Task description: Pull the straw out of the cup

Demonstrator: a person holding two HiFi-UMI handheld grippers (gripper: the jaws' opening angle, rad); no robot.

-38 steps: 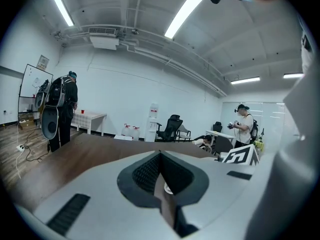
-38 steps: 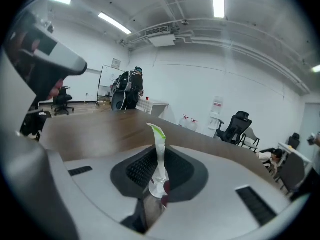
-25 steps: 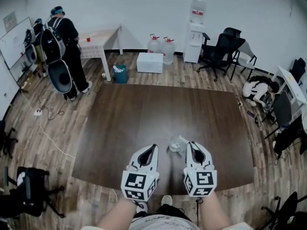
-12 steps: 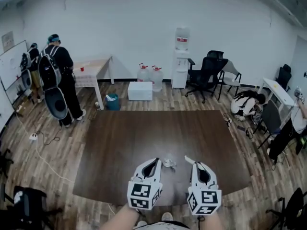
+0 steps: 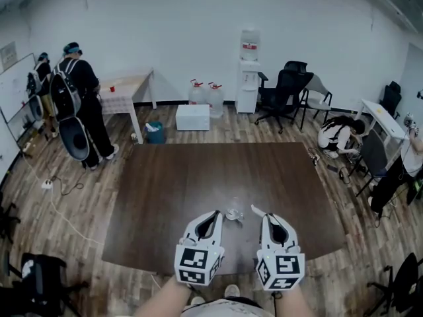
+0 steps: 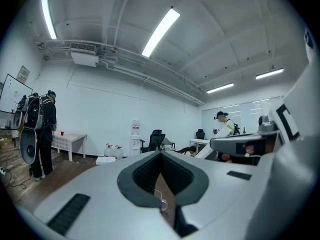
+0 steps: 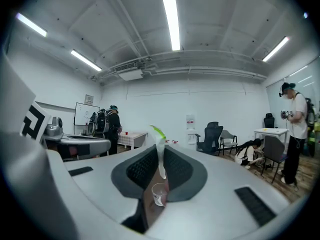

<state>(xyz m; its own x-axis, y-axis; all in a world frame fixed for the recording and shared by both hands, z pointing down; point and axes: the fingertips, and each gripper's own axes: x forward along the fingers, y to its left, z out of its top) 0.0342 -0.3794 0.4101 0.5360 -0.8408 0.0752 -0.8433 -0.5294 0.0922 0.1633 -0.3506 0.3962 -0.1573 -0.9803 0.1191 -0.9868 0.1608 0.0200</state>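
Observation:
A small clear cup [image 5: 234, 211] stands upright on the dark brown table [image 5: 198, 177], between and just beyond my two grippers. My right gripper [image 5: 266, 215] holds a white straw [image 5: 256, 211], its jaws closing on it. The straw sticks out of the tips toward the cup and is clear of it. In the right gripper view the straw [image 7: 160, 156] rises from the right gripper [image 7: 161, 170] to a green tip, with the cup [image 7: 159, 193] below. My left gripper [image 5: 215, 213] is shut on nothing, left of the cup. In the left gripper view part of the cup [image 6: 160, 200] shows beyond the left gripper [image 6: 161, 159].
Two people with backpacks [image 5: 78, 101] stand at the far left by a white table [image 5: 125, 88]. A white box [image 5: 193, 117], water bottles and a dispenser [image 5: 248, 71] line the back wall. Office chairs [image 5: 287, 91] and a crouching person [image 5: 337, 137] are at the right.
The right gripper has drawn back and up from the cup, taking the straw with it. The left gripper has risen too. The cup stays on the table.

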